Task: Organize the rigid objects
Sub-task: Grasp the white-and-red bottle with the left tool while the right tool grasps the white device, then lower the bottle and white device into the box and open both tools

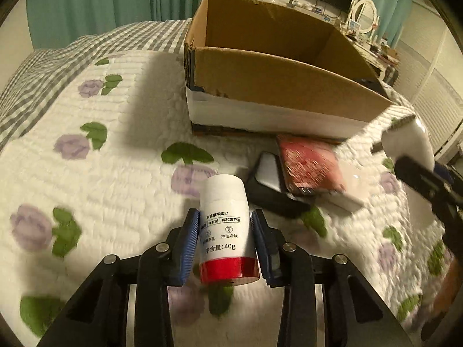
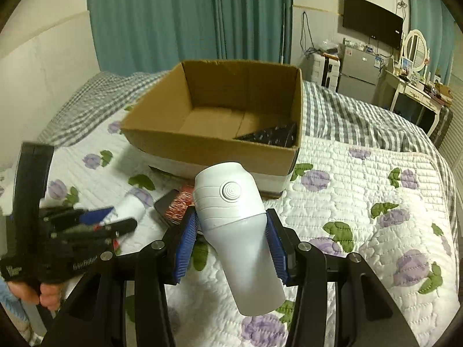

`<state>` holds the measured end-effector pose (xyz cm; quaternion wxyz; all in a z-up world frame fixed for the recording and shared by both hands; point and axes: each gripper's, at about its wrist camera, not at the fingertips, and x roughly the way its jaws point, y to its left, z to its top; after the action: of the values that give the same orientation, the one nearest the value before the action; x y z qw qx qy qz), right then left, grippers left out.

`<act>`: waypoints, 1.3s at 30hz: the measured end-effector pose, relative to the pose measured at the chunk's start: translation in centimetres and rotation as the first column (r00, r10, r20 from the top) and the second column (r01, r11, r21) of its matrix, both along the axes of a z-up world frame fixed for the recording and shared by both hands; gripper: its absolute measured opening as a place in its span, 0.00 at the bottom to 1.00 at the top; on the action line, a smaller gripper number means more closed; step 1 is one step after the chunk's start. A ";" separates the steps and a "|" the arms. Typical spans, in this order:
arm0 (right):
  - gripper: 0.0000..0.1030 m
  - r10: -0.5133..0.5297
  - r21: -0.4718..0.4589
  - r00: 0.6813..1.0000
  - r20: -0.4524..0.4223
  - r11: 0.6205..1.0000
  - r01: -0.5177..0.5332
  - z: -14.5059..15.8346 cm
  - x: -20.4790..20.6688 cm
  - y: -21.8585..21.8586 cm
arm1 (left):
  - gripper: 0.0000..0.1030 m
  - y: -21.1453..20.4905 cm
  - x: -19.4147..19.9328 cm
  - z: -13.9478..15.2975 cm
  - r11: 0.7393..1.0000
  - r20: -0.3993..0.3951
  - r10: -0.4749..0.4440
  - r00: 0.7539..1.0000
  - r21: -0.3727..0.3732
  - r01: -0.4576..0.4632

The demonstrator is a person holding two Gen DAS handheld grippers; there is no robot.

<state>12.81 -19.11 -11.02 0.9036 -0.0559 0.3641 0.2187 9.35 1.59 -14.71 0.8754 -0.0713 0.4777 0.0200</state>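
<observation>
My left gripper [image 1: 225, 217] is shut on a white bottle with a red base [image 1: 227, 225], held above the flowered quilt. My right gripper [image 2: 231, 217] is shut on a white hair dryer [image 2: 234, 217], held above the quilt in front of an open cardboard box [image 2: 202, 144]. The box [image 1: 275, 86] stands ahead of the left gripper too. A dark flat object [image 2: 272, 136] lies in the box's right corner. A red packet [image 1: 306, 164] and a black phone-like item [image 1: 266, 173] lie on the quilt beside the box. The left gripper with its bottle also shows in the right wrist view [image 2: 95, 219].
The bed has a white flowered quilt [image 2: 361, 202] over a grey checked sheet [image 2: 347, 115]. Teal curtains [image 2: 188, 14] hang behind. A dressing table with a mirror [image 2: 416, 55], a small fridge [image 2: 358, 72] and a wall TV [image 2: 370, 20] stand at the far right.
</observation>
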 end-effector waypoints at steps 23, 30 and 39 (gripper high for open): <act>0.45 -0.022 0.093 0.979 0.205 0.996 0.003 12.1 -0.9 -1.8 | 0.35 -3.5 -0.6 16.6 0.989 0.325 -0.126 0.937 0.120 0.091; 0.45 -0.026 0.094 0.968 0.248 0.996 0.003 14.5 5.1 -0.7 | 0.35 -2.5 6.2 17.3 0.990 0.343 -0.110 0.933 0.123 0.071; 0.45 0.000 0.042 0.975 0.222 0.999 -0.009 11.9 11.7 1.2 | 0.36 -1.4 13.4 12.8 0.985 0.289 -0.105 0.951 0.161 0.059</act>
<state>24.55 -17.86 0.92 0.9391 -0.0615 0.2559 0.2209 22.80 0.20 -1.96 0.9401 0.0124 0.3406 0.0085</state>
